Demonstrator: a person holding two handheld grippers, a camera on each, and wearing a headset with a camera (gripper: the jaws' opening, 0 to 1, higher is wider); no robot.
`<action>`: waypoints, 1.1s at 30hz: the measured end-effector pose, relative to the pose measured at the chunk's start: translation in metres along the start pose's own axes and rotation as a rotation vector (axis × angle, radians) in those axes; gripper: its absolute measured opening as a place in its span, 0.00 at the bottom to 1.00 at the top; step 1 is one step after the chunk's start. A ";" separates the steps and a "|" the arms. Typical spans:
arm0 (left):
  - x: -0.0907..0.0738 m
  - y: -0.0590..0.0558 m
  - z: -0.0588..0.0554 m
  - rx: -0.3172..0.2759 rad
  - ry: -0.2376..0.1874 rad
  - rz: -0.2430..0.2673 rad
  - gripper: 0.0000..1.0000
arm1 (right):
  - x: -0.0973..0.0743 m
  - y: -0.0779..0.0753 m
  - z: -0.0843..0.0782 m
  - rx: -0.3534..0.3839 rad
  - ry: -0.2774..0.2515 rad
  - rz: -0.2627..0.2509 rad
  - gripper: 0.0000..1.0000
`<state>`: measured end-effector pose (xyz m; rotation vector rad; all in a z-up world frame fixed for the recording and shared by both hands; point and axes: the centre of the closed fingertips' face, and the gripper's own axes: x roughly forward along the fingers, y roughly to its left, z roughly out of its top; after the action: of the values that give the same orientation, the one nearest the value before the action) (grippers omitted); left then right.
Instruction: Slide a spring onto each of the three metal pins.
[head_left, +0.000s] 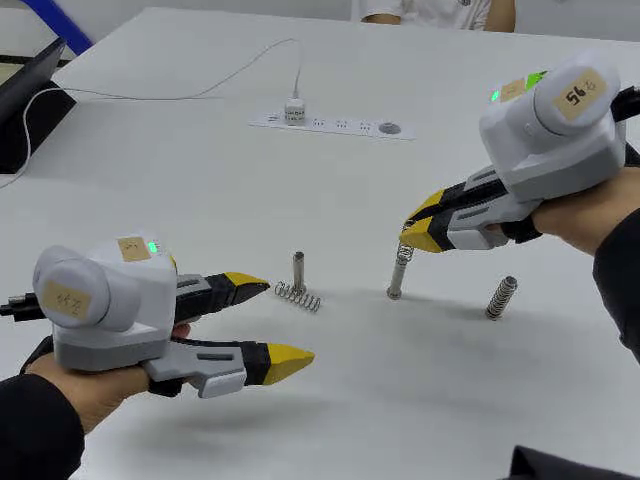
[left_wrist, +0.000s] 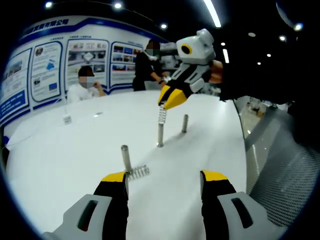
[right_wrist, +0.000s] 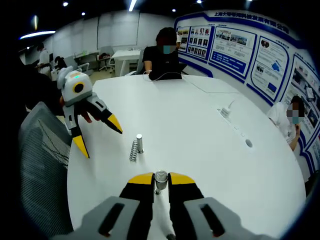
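Yellow-tipped, my right claw (head_left: 418, 236) clenched a spring (head_left: 404, 253) atop the pin (head_left: 396, 283) beneath it; my left claw (head_left: 285, 320) gaped.

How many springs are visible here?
3: loose spring lying by the bare pin; held spring in the right gripper atop the middle pin; fitted spring standing far right.

left gripper (head_left: 288, 320): low, jaws spread wide | right gripper (head_left: 408, 236): raised, tilted down, jaws pinching spring (head_left: 403, 254)
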<state>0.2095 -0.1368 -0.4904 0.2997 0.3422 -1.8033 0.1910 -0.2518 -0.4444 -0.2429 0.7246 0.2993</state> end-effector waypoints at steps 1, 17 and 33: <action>0.000 0.000 0.000 -0.001 0.000 0.001 0.59 | 0.000 0.000 0.000 0.001 -0.001 0.001 0.12; 0.001 0.002 -0.002 -0.012 0.001 0.008 0.64 | 0.013 0.000 -0.014 0.018 0.023 0.013 0.12; 0.001 0.002 -0.004 -0.015 0.005 0.013 0.66 | 0.031 0.003 -0.032 0.056 0.046 0.018 0.12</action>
<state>0.2117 -0.1369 -0.4943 0.2954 0.3567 -1.7871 0.1921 -0.2541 -0.4888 -0.1907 0.7797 0.2908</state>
